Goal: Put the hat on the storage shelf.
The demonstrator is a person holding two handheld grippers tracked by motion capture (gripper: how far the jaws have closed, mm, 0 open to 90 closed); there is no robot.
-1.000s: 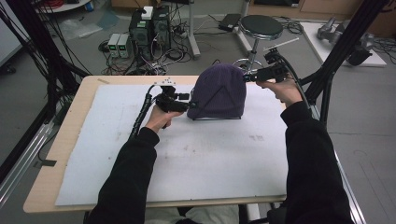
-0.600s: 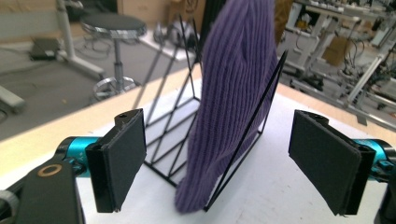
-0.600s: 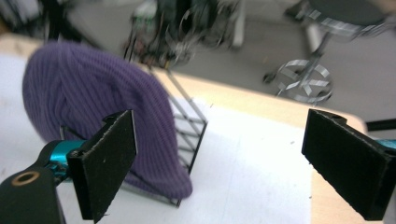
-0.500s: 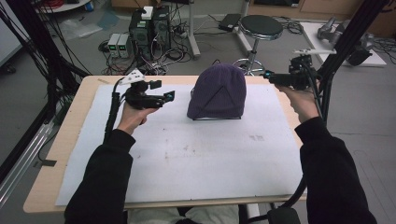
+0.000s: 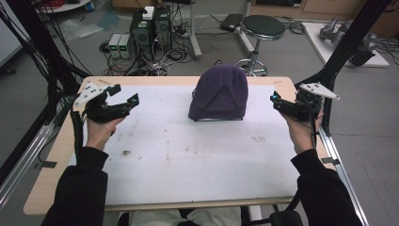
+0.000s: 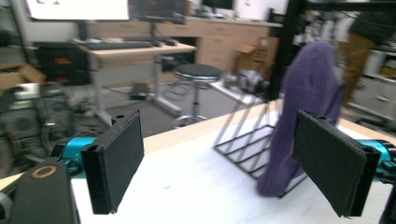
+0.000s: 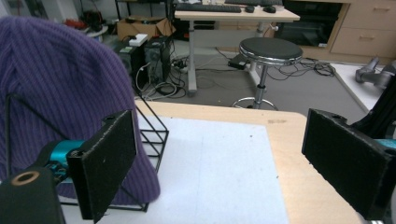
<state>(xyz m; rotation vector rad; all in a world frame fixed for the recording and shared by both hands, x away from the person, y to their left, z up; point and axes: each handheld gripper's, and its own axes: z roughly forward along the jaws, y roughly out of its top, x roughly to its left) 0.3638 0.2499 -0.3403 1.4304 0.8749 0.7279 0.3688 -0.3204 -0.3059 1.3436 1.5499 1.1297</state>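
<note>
A purple knit beanie (image 5: pixel 220 93) sits draped over a black wire stand (image 5: pixel 219 119) at the back middle of the white mat (image 5: pixel 188 155). My left gripper (image 5: pixel 127 101) is held at the mat's left edge, open and empty, well apart from the hat. My right gripper (image 5: pixel 276 101) hovers off the mat's right edge, also open and empty. In the left gripper view the beanie (image 6: pixel 308 107) and the wire stand (image 6: pixel 247 142) stand ahead to the right between the wide jaws. In the right gripper view the beanie (image 7: pixel 60 88) is at the left, behind the left pad (image 7: pixel 105 161).
The wooden table (image 5: pixel 61 141) borders the mat on all sides. Black frame posts (image 5: pixel 343 52) rise at the right and left. A round stool (image 5: pixel 260 28), computer boxes (image 5: pixel 150 26) and cables sit on the floor beyond the table's far edge.
Both hands have drawn outward from the beanie, the left gripper to the left edge and the right gripper to the right edge. The hat stays on its stand.
</note>
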